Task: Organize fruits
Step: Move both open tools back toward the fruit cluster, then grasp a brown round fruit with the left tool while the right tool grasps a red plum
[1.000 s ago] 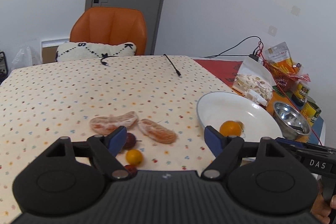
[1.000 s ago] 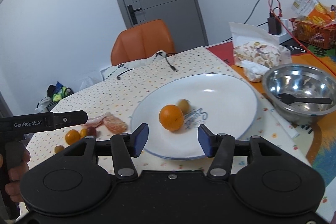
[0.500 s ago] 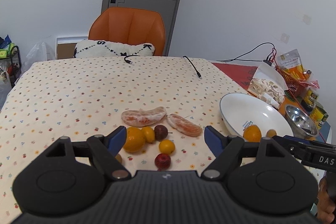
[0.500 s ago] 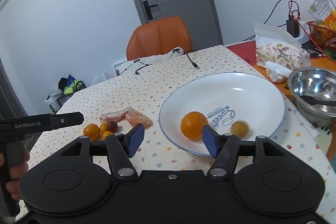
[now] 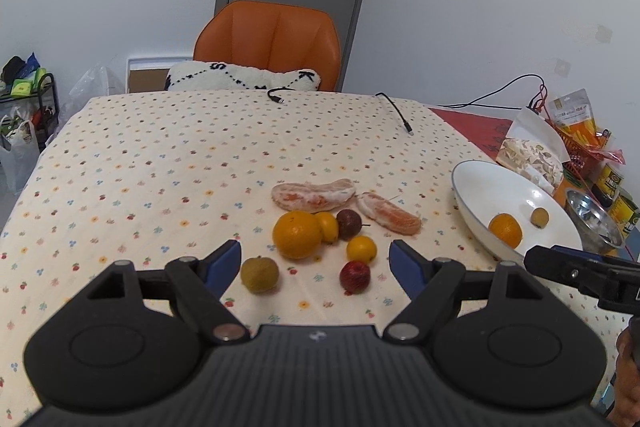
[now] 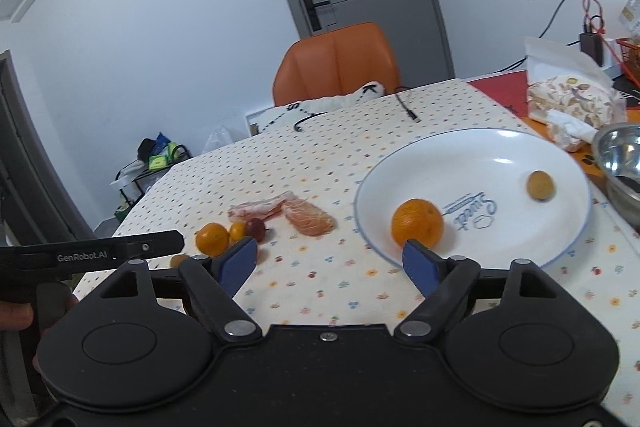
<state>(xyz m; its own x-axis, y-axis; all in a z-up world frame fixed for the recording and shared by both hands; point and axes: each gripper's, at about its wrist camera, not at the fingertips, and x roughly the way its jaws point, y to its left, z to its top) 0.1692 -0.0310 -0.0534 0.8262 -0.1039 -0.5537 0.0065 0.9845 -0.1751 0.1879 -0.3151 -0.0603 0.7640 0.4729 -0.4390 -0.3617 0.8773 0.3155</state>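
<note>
Left gripper: jaws standing wide, empty, hovering over loose fruit cluster lying on dotted tablecloth. Right gripper: jaws opening, nothing between them. White plate, right of the cluster: holding orange and small brown fruit.

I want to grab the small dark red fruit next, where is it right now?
In the left wrist view, the small dark red fruit lies on the dotted tablecloth, nearest the camera, just below the small orange citrus and right of the tan round fruit.
</note>
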